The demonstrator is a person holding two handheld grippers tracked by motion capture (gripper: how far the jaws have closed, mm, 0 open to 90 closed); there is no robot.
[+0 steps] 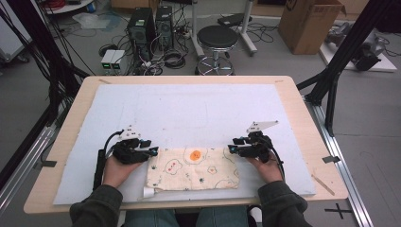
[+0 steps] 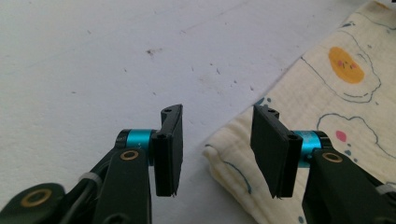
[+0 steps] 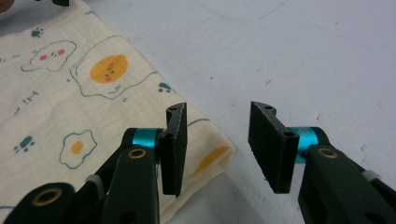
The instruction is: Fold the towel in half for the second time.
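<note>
A cream cloth (image 1: 194, 168) printed with fried eggs and paw marks lies folded flat on the white mat near the table's front edge. My left gripper (image 1: 152, 150) is at the cloth's far left corner, open, with the folded corner (image 2: 224, 142) lying between and just below its jaws. My right gripper (image 1: 232, 148) is at the far right corner, also open; the cloth's corner (image 3: 212, 156) sits under its left jaw and the right jaw is over bare mat. Neither gripper holds anything.
A white mat (image 1: 189, 109) covers most of the wooden table (image 1: 71, 113). Beyond the table's far edge stand a black stool (image 1: 217, 38), computer towers (image 1: 142, 26) and a cardboard box (image 1: 309, 23). Black frame posts (image 1: 331, 80) rise at the right.
</note>
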